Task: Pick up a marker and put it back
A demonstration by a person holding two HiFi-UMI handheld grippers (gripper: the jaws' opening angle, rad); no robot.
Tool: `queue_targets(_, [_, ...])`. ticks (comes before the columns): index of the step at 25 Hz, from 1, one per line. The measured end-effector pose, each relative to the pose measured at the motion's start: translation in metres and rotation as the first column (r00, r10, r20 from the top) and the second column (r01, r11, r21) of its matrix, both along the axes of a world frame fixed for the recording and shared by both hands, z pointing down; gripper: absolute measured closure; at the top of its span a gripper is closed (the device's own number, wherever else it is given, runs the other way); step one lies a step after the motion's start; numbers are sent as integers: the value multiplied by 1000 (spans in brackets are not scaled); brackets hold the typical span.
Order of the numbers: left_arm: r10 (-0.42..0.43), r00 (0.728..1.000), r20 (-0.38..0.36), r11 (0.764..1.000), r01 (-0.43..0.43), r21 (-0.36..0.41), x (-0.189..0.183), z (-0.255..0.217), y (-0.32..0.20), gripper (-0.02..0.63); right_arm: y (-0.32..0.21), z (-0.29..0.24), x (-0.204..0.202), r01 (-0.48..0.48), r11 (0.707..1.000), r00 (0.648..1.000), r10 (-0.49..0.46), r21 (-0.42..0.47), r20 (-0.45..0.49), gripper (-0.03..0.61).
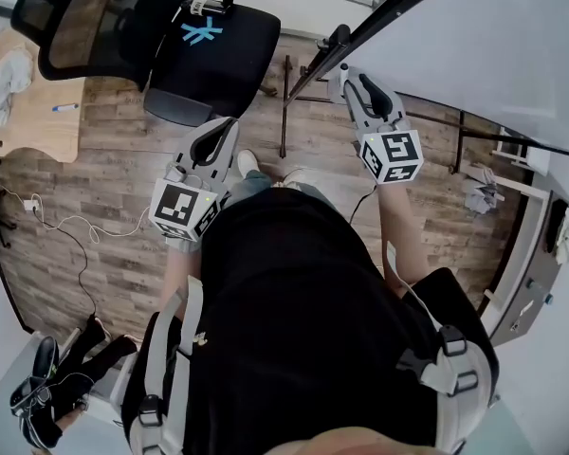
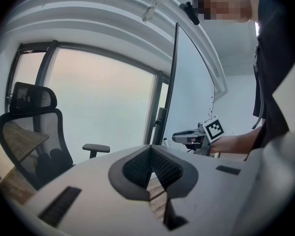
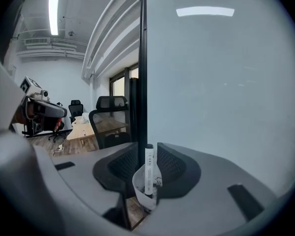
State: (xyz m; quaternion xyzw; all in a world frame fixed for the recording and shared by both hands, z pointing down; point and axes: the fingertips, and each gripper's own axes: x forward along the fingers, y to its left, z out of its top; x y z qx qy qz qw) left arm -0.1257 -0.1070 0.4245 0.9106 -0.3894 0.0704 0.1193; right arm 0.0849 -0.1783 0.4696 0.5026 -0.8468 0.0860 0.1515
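Note:
A white marker [image 3: 149, 166] with a black cap stands upright between the jaws of my right gripper [image 3: 148, 149], and the pads sit close against its sides. A curled white holder [image 3: 143, 193] wraps its lower part. In the head view the right gripper [image 1: 344, 72] is raised at the black frame of a whiteboard [image 1: 474, 36], and the marker is hidden there. My left gripper [image 1: 229, 123] hangs in the air in front of the person with its jaws pressed together and nothing in them [image 2: 150, 147].
A black office chair [image 1: 171, 45] stands to the front left, beside a wooden desk [image 1: 38, 102] with a blue-capped pen [image 1: 64, 108]. The whiteboard's stand legs [image 1: 286, 93] rest on the wooden floor. White cables [image 1: 66, 226] trail at the left.

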Motion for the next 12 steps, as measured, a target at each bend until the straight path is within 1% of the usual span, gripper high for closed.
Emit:
queue_targets(7, [74,997,-8,997,-74,17,23,-6,-5,607,15,-24,19,-56,998,998,55,42,21,466])
queue_targets(12, [141,990,-18,990,-141,29,45,-10,-7,607,32,-44,31,-88,994,996,86,72,28,471])
